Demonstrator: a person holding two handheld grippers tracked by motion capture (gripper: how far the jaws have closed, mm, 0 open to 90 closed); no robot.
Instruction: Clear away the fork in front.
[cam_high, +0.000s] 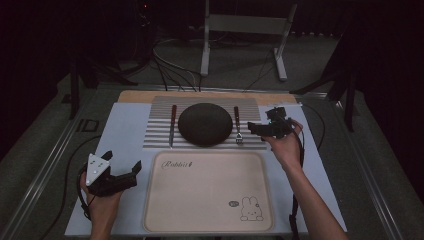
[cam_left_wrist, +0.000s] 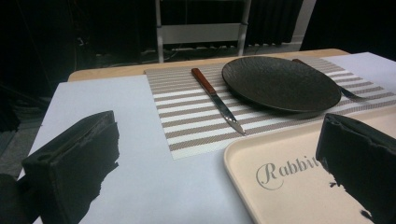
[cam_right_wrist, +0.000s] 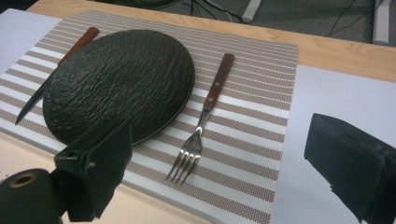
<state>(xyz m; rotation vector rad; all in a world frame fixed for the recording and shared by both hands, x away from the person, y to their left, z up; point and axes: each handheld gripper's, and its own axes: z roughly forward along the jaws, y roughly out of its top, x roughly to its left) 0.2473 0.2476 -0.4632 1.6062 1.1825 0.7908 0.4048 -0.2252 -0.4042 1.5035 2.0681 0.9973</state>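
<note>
A dim room with a grey floor and black surroundings is seen beyond the table.

A grey carpeted floor (cam_high: 240, 55) is lit in the middle, while the far side and both flanks are lost in darkness. A pale metal stand (cam_high: 246, 30) with two splayed legs and a crossbar is placed on the floor behind the table, and loose black cables (cam_high: 172, 70) are trailed across the carpet beside it. The wooden table edge (cam_high: 210, 95) is left bare at the far side, the rest being covered by a light sheet (cam_high: 122, 135). Dark upright supports (cam_high: 75, 75) are set at left and right.
</note>
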